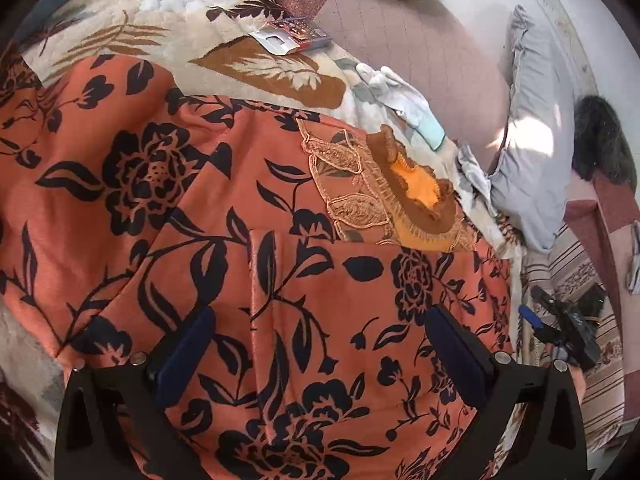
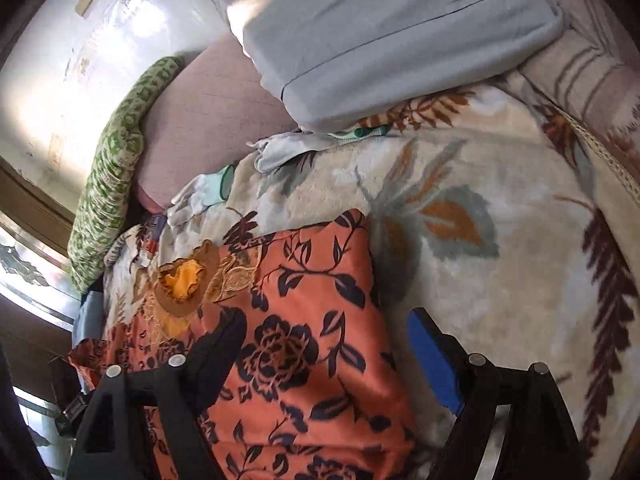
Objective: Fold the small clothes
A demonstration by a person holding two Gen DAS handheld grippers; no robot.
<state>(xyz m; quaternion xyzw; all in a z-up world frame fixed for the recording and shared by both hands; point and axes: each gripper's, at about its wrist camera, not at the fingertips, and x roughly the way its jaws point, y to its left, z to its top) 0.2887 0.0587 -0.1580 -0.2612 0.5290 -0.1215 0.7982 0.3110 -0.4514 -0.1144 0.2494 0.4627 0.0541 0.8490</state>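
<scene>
An orange garment with a black flower print (image 1: 248, 208) lies spread on the floral blanket (image 1: 160, 12). Its embroidered neckline (image 1: 384, 188) faces the far right. My left gripper (image 1: 320, 312) hovers open over the garment's near part, with cloth below both fingers and nothing pinched. In the right wrist view the garment (image 2: 296, 320) shows a straight folded edge on its right side. My right gripper (image 2: 324, 316) stands open astride that edge. Its left finger is over the cloth and its blue-padded right finger (image 2: 432, 356) is over bare blanket (image 2: 500, 240).
White gloves with teal cuffs (image 1: 404, 100) (image 2: 204, 192) lie beyond the neckline. A grey pillow (image 1: 532, 160) (image 2: 380, 40) rests behind them, and a printed card packet (image 1: 292, 34) sits on the blanket. A green patterned cushion (image 2: 112, 168) leans by the wall. A black device with a blue part (image 1: 560, 332) shows past the bed's right edge.
</scene>
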